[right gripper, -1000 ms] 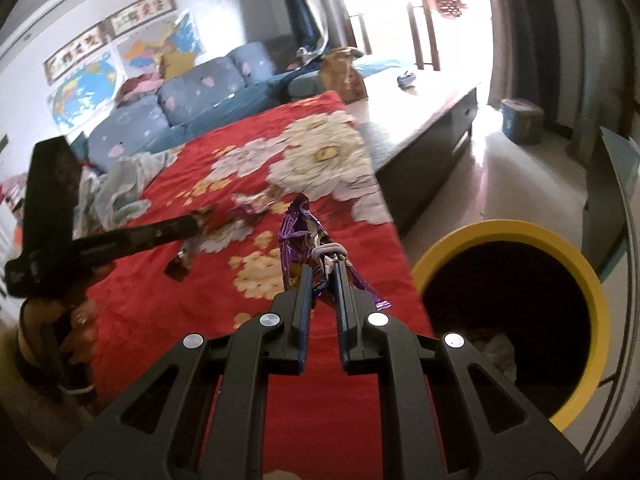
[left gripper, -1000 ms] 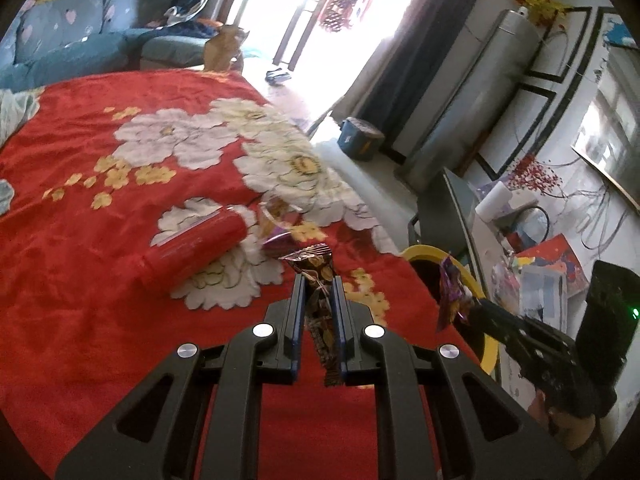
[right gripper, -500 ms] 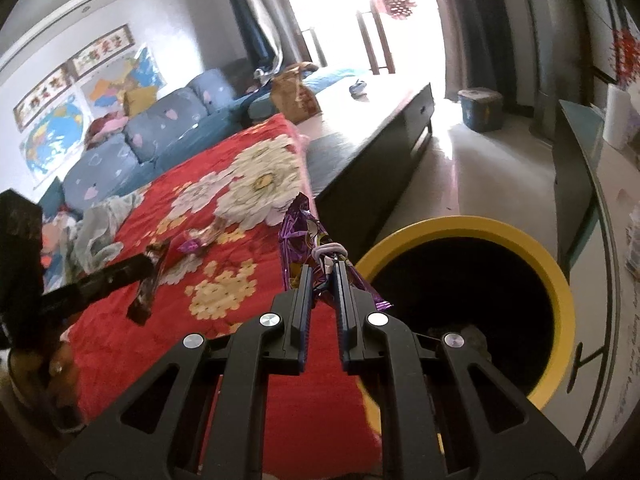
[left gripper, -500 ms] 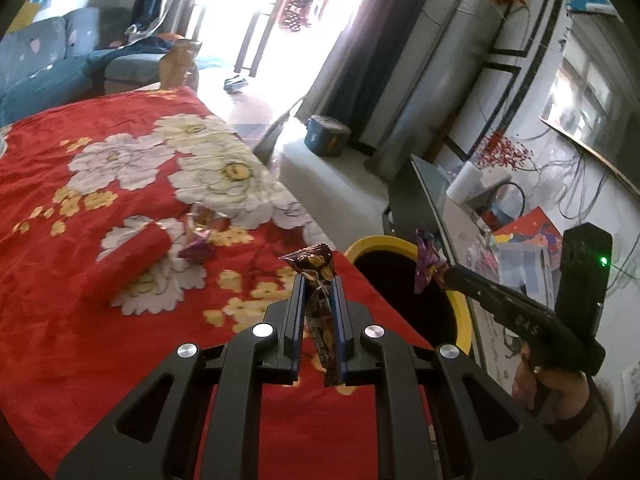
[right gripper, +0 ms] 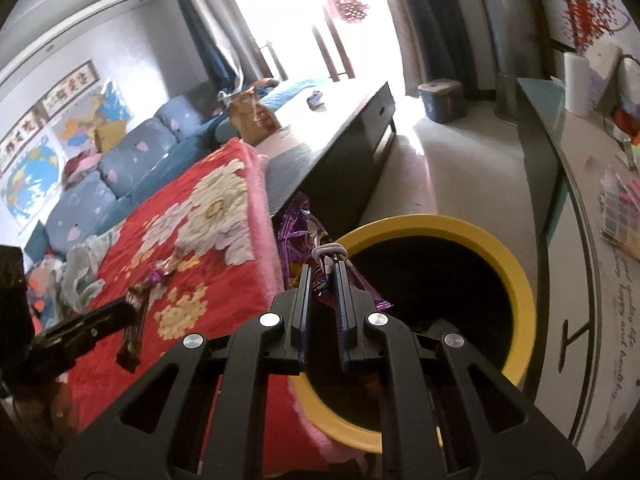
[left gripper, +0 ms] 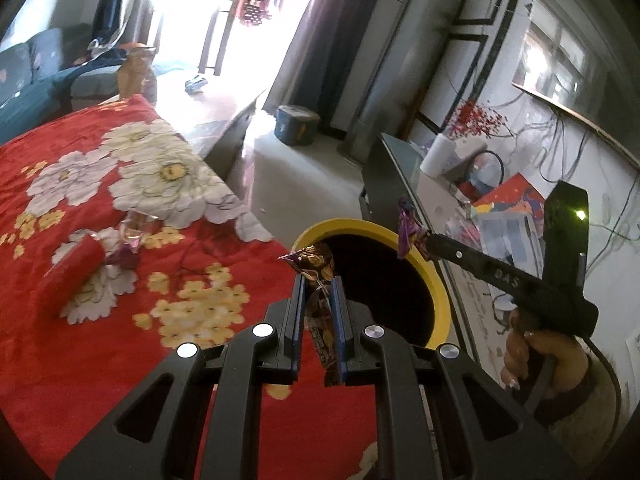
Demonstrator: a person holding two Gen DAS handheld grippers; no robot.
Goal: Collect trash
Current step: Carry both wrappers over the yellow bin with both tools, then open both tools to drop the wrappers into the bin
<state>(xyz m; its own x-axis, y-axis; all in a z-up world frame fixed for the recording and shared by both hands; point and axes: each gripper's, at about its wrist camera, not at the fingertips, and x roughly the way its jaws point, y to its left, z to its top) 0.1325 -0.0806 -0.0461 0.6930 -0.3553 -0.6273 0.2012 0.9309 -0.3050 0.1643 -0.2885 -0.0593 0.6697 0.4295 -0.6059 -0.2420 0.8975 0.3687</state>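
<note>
My left gripper (left gripper: 317,284) is shut on a brown snack wrapper (left gripper: 314,264), held above the red blanket's edge just left of the yellow-rimmed trash bin (left gripper: 420,256). My right gripper (right gripper: 323,272) is shut on a purple wrapper (right gripper: 302,232), held at the near-left rim of the bin (right gripper: 516,280). In the left wrist view the right gripper (left gripper: 430,240) with the purple wrapper (left gripper: 406,228) hangs over the bin's far rim. The left gripper (right gripper: 132,312) with the brown wrapper (right gripper: 134,328) shows in the right wrist view.
A red tube (left gripper: 68,276) and a small clear and purple wrapper (left gripper: 130,240) lie on the red flowered blanket (left gripper: 80,360). A dark low table (right gripper: 340,128) stands beyond. A cluttered desk (left gripper: 480,208) is right of the bin. A sofa (right gripper: 120,168) is at the back.
Both grippers have moved right toward the yellow bin, each still holding its wrapper. The bin now fills more of both views.
</note>
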